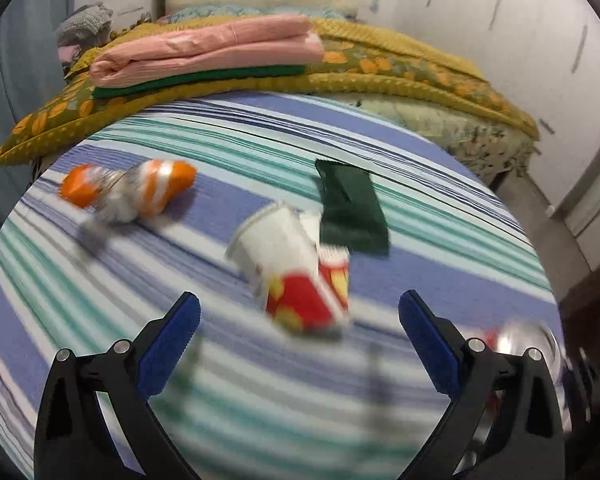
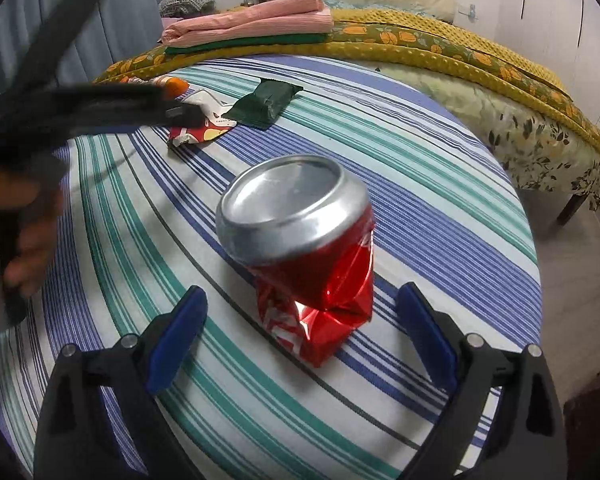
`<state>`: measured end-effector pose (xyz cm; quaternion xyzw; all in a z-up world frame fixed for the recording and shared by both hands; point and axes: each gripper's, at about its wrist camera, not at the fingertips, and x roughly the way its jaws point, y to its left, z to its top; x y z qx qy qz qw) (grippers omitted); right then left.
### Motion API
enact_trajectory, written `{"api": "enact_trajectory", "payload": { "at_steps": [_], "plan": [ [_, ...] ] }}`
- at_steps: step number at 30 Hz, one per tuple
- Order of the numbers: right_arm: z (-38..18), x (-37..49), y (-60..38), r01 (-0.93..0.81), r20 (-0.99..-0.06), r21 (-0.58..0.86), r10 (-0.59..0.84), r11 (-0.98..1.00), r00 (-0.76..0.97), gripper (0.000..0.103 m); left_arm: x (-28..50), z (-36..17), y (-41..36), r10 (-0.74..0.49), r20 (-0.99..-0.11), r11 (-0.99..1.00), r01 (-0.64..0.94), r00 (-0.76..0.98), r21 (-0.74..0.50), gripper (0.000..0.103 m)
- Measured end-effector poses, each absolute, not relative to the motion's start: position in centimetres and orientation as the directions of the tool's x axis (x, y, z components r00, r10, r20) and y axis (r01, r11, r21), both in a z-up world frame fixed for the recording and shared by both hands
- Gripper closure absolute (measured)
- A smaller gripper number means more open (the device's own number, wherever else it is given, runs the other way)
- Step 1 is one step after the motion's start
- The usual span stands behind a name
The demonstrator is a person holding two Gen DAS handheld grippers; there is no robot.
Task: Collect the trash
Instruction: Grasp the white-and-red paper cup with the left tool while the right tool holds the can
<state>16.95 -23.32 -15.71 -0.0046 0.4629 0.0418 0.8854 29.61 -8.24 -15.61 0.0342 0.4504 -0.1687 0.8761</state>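
In the left wrist view, the left gripper is seen over the striped sheet, its blue-padded fingers spread wide with nothing between them. Just beyond the fingertips a crumpled cup, white with red and yellow print, is shown lying on its side, its mouth toward the far left; it is blurred. A dark green packet is seen lying flat just behind the cup, touching or overlapping it. An orange and white wrapper is found well to the left on the sheet. At the right edge, behind the right finger, part of a can is glimpsed. Folded pink cloth is stacked on a yellow blanket at the back.

In the right wrist view, the right gripper is held released, its fingers apart. A crushed red can is seen resting on the sheet between and just ahead of the fingertips, touched by neither, its silver end tilted up toward the camera. Farther back, the cup, packet and wrapper are seen. The left gripper is partly visible from the side, blurred, over the cup.
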Motion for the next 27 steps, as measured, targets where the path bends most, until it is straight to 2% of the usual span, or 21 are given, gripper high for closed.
{"api": "enact_trajectory", "payload": {
  "at_steps": [2,3,4,5,6,7,8,10,15,20,21,22,24,27],
  "plan": [
    [-15.7,16.9,-23.3,-0.078,-0.82,0.03,0.069,0.996,0.568,0.01,30.7,-16.2,-9.0,-0.227,-0.819,0.949,0.307,0.528,-0.065,0.005],
    [-15.7,16.9,-23.3,-0.078,-0.82,0.03,0.069,0.997,0.568,0.01,31.1,-16.6,-9.2,-0.206,-0.828,0.953,0.299,0.522,-0.049,0.01],
    [-15.7,16.9,-23.3,-0.078,-0.82,0.03,0.069,0.997,0.568,0.01,31.3,-16.9,-9.2,-0.198,-0.834,0.953,0.299,0.515,-0.042,0.024],
    [-15.7,16.9,-23.3,-0.078,-0.82,0.03,0.069,0.997,0.568,0.01,31.2,-17.0,-9.1,-0.185,-0.832,0.954,0.299,0.522,-0.024,0.028],
    [-15.7,16.9,-23.3,-0.078,-0.82,0.03,0.069,0.997,0.568,0.01,31.0,-16.9,-9.0,-0.194,-0.826,0.95,0.311,0.529,-0.024,0.046],
    [-15.7,16.9,-23.3,-0.078,-0.82,0.03,0.069,0.997,0.568,0.01,30.7,-16.7,-8.6,-0.217,-0.823,0.943,0.329,0.525,-0.039,0.056],
    [-15.7,16.9,-23.3,-0.078,-0.82,0.03,0.069,0.997,0.568,0.01,30.5,-16.6,-8.2,-0.229,-0.821,0.94,0.337,0.523,-0.048,0.061],
    [-15.7,16.9,-23.3,-0.078,-0.82,0.029,0.068,0.997,0.568,0.01,29.5,-16.2,-7.0,-0.25,-0.818,0.93,0.364,0.518,-0.054,0.064],
    [-15.7,16.9,-23.3,-0.077,-0.82,0.029,0.067,0.997,0.568,0.01,24.9,-15.3,-3.1,-0.286,-0.832,0.896,0.44,0.475,-0.057,0.064],
    [-15.7,16.9,-23.2,-0.077,-0.82,0.028,0.067,0.997,0.568,0.01,19.7,-15.9,0.2,-0.32,-0.851,0.87,0.485,0.417,-0.09,0.058],
    [-15.7,16.9,-23.2,-0.077,-0.82,0.028,0.067,0.997,0.568,0.01,19.1,-16.1,0.6,-0.318,-0.851,0.871,0.484,0.417,-0.088,0.052],
    [-15.7,16.9,-23.2,-0.077,-0.82,0.028,0.067,0.997,0.568,0.01,18.6,-16.4,0.8,-0.321,-0.851,0.87,0.484,0.416,-0.091,0.037],
    [-15.7,16.9,-23.3,-0.079,-0.82,0.035,0.073,0.996,0.568,0.008,18.3,-16.6,0.9,-0.33,-0.841,0.87,0.485,0.429,-0.094,0.021],
    [-15.5,16.8,-24.3,-0.093,-0.81,0.116,0.149,0.989,0.567,0.006,18.6,-16.7,0.8,-0.333,-0.837,0.876,0.472,0.435,-0.103,0.018]
  ]
}}
